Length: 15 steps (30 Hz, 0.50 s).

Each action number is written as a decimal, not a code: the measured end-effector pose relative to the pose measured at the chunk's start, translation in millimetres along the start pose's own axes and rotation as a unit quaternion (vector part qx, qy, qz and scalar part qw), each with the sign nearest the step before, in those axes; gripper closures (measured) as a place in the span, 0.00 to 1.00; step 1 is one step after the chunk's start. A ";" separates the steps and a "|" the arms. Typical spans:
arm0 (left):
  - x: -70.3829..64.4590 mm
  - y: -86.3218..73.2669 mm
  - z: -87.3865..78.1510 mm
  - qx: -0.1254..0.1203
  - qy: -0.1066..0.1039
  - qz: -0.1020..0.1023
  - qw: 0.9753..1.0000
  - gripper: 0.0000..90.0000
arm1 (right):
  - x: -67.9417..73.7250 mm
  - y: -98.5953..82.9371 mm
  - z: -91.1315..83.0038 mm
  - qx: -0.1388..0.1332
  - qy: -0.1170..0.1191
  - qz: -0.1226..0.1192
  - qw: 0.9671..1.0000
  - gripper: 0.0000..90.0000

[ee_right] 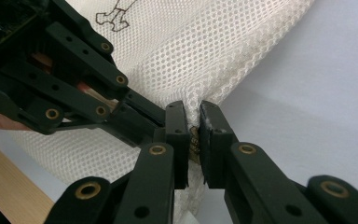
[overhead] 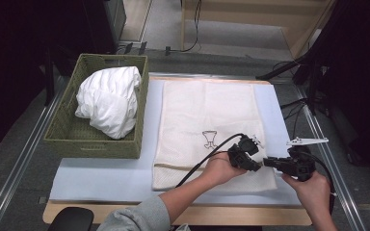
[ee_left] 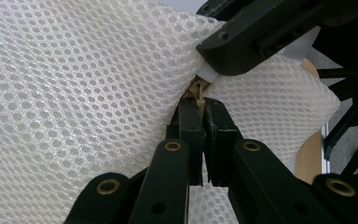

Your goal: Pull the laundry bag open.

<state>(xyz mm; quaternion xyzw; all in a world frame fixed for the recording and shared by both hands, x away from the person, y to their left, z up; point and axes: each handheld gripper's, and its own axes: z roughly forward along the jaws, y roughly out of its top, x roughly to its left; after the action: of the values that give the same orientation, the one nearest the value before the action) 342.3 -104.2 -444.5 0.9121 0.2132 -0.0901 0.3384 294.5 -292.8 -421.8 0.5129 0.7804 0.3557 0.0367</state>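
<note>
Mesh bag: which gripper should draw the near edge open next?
Left, probably. The left gripper pinches the mesh bag just inside its near right corner, with the whole seam leftward to travel. The right gripper clamps the corner itself, suiting an anchor.

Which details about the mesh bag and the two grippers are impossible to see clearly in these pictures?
- High view: the mesh bag edge where the left gripper and right gripper meet is too small, and covered by the hands.
- Left gripper view: the small tan part at the jaw tips is half hidden by the right gripper; zipper or not, I cannot tell.
- High view: whatever lies under the white cloth in the basket is covered.
- Right gripper view: the bag's drawing is cut by the top edge.
</note>
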 end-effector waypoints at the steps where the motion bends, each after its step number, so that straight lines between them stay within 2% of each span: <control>1: 0.2 -0.6 -0.2 -0.001 -0.002 -0.004 1.000 0.98 | 0.0 -0.2 -0.1 0.001 -0.001 0.000 1.000 0.94; 4: 3.4 -2.2 -2.9 0.001 -0.014 -0.010 1.000 0.98 | -1.1 -0.6 -0.1 0.002 0.000 -0.001 1.000 0.94; 8: 4.4 -2.7 -4.4 0.003 -0.018 -0.016 1.000 0.98 | -0.3 -0.4 0.4 0.003 0.001 -0.001 1.000 0.94; 11: 5.9 -2.8 -5.0 0.006 -0.017 -0.019 1.000 0.98 | -1.0 -0.3 0.4 0.004 0.001 -0.002 1.000 0.95; 15: 10.2 -7.0 -7.6 0.015 -0.009 -0.020 1.000 0.98 | -4.6 -1.2 -1.3 0.006 -0.012 0.007 1.000 0.95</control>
<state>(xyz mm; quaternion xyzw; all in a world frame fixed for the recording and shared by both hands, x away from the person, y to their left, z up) 348.4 -91.2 -445.9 0.9118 0.2272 -0.1085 0.3243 295.2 -297.6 -422.9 0.5228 0.7783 0.3453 0.0406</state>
